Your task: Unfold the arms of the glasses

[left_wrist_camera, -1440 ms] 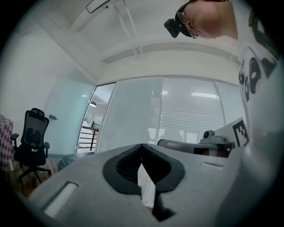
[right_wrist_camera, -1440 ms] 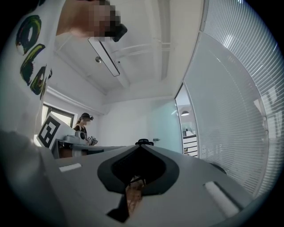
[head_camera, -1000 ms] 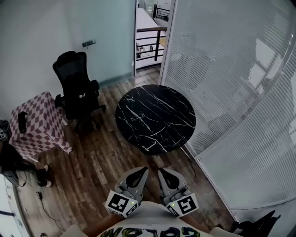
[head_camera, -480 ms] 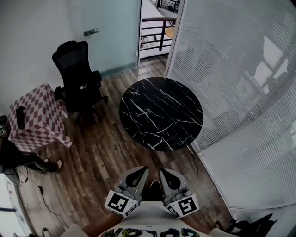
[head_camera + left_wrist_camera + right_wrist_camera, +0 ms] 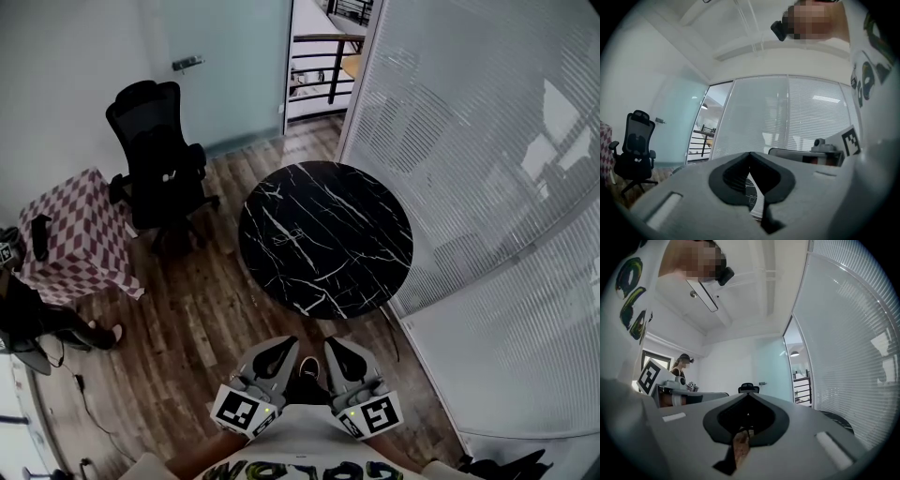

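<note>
No glasses show in any view. In the head view my left gripper and right gripper hang side by side at the bottom, close to my body, both shut and holding nothing. They point toward a round black marble table that stands ahead of them on the wooden floor; its top looks bare. In the left gripper view the jaws meet at their tips, with the blinds behind. The right gripper view shows its jaws closed too.
A black office chair stands left of the table, next to a red-checked covered box. Glass walls with blinds curve along the right. A doorway opens at the back. Another person stands beyond the right gripper.
Both grippers have travelled forward toward the round table, which now sits slightly nearer in the head view. Their jaws stayed shut.
</note>
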Demonstrator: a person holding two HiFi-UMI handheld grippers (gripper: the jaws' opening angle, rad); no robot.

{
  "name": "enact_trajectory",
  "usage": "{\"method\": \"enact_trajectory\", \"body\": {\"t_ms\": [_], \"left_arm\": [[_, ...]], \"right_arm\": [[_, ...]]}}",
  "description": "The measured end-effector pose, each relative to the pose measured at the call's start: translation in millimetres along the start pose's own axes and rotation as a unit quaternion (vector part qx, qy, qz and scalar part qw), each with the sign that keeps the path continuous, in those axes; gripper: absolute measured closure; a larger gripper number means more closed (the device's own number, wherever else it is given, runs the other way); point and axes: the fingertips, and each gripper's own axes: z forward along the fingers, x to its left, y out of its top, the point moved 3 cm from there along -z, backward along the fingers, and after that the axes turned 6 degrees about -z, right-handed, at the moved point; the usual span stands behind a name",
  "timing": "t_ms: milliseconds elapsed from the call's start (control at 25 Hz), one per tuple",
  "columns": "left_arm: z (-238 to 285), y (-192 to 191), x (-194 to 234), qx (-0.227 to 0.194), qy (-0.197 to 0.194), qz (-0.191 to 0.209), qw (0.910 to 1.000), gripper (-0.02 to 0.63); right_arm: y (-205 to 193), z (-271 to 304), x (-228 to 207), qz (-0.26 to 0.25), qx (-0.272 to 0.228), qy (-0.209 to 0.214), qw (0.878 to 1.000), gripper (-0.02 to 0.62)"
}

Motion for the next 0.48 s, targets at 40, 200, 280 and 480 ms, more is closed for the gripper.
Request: {"method": "enact_trajectory", "body": {"t_ms": [40,200,280,480], "left_arm": [[9,1,0,-0.001,0.000,0.001,1.0000,0.604],[50,4,-1,-0.001,-0.001,0.008,1.0000,0.604],[72,7,-3,-0.002,-0.001,0.011,0.9999,0.604],[121,8,-8,-0.003,0.005,0.012,0.9999,0.604]], "right_arm": [[1,2,-9,-0.001,-0.002,0.000,1.000,0.594],[5,8,-49,-0.005,-0.007,0.001,1.000,0.594],[6,12,-72,-0.007,-0.008,0.002,1.000,0.594],[5,18,-120,-0.003,-0.008,0.008,1.000,0.594]]}}
